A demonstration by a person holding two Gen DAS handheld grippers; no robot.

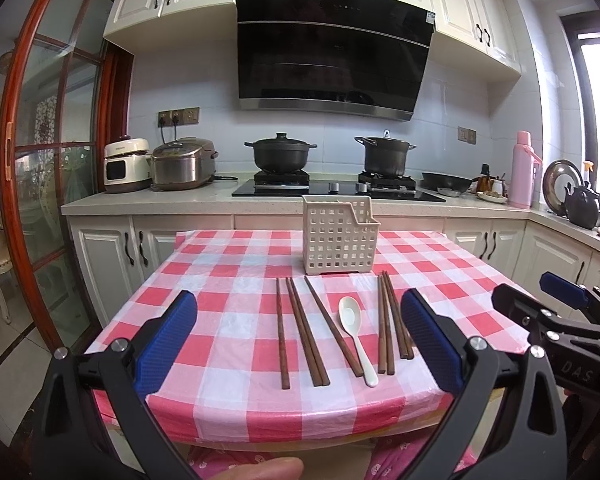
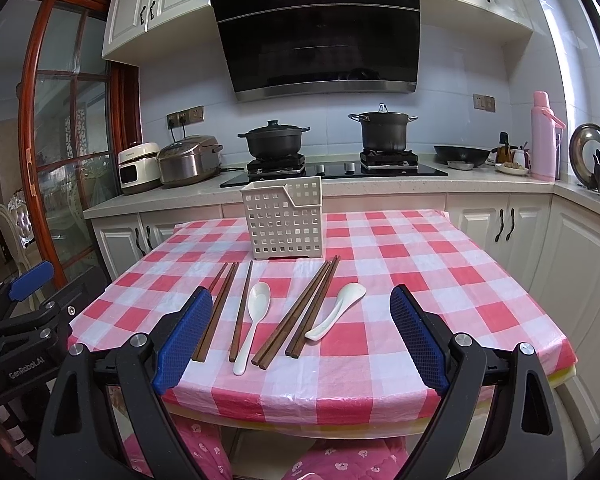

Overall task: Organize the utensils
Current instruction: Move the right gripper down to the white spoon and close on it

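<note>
left gripper [image 1: 299,338] fingers spread wide, gripping nothing. dark wooden chopsticks [image 2: 216,310] lie in loose row on checked plastic cloth of desk [image 2: 440,280], two glossy white spoons [image 2: 254,320] among them (near edge). perforated cream basket [image 2: 283,222] upright behind; contents hidden. right gripper [image 2: 301,338] fingers likewise spread, unladen.

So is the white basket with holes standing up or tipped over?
Standing up. The white perforated plastic basket sits flat on the pink checked tablecloth, opening upward.
</note>
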